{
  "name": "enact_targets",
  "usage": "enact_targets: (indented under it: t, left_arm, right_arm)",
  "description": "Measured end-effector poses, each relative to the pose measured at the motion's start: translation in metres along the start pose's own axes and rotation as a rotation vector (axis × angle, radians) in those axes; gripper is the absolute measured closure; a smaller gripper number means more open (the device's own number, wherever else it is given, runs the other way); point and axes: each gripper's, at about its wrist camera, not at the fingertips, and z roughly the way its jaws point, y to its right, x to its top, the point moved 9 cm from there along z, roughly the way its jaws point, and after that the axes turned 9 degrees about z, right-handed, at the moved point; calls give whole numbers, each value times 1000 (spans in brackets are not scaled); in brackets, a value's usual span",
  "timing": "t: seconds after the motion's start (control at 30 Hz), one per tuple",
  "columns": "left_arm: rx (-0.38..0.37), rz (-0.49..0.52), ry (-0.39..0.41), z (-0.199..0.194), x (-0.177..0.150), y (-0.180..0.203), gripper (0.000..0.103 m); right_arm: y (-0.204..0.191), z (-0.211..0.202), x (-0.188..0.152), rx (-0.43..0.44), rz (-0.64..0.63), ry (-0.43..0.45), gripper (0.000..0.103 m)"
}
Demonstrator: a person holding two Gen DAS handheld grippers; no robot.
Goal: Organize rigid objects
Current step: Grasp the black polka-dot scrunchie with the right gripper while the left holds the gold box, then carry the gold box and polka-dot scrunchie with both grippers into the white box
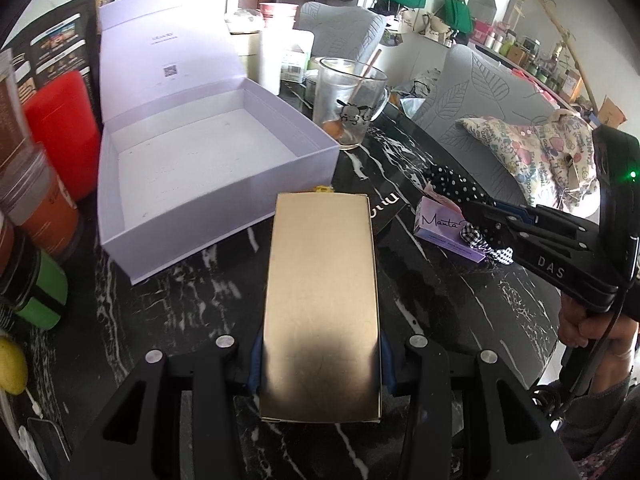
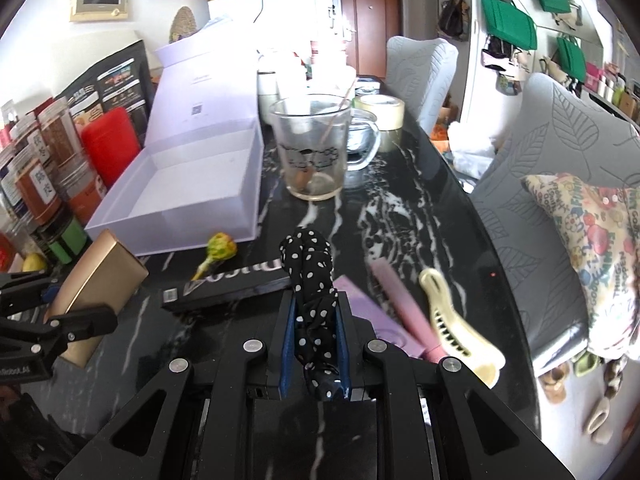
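My left gripper (image 1: 320,360) is shut on a flat gold box (image 1: 320,300) and holds it above the black marble table, just in front of an open, empty lilac box (image 1: 200,152). The gold box also shows in the right wrist view (image 2: 96,292). My right gripper (image 2: 316,320) is shut on a black polka-dot fabric piece (image 2: 310,280) above the table. It appears in the left wrist view (image 1: 500,220) over a small purple carton (image 1: 444,224).
A glass mug (image 2: 312,152) with a stick stands behind the lilac box (image 2: 192,184). A long black box (image 2: 228,290), a lollipop (image 2: 218,250), a cream hair clip (image 2: 460,328) and a pink bar (image 2: 404,312) lie on the table. Jars (image 1: 36,184) and a red case (image 1: 64,132) line the left.
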Motion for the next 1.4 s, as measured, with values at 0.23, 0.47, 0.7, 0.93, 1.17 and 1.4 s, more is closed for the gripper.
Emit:
enact_targets:
  t: [0.23,0.47,0.7,0.93,1.17,1.4]
  left_arm:
    - [43,-59,19,-18,-17,-22,60]
    - [100,-122,27,-32,-31,-47,60]
    - [152,-177,38,-40,-33,-69,60]
    - [186,-191,53,-44,-23,-90,60]
    - [205,-179,76,-44,-2,-105,60]
    - [208,-159,106,-41,26,-114,60]
  right_arm:
    - [-30,-3,-12,48,-29,-11,85]
    - [-66,-3,-17,115,-79,-17,85]
    - [-96,4,-15,175,-119,-37,85]
    - [-122,12,-4,222,-155,-44,85]
    - [-137,19,14,239,-175,-27,85]
    - [-140,25,35,233,-191,-3,85]
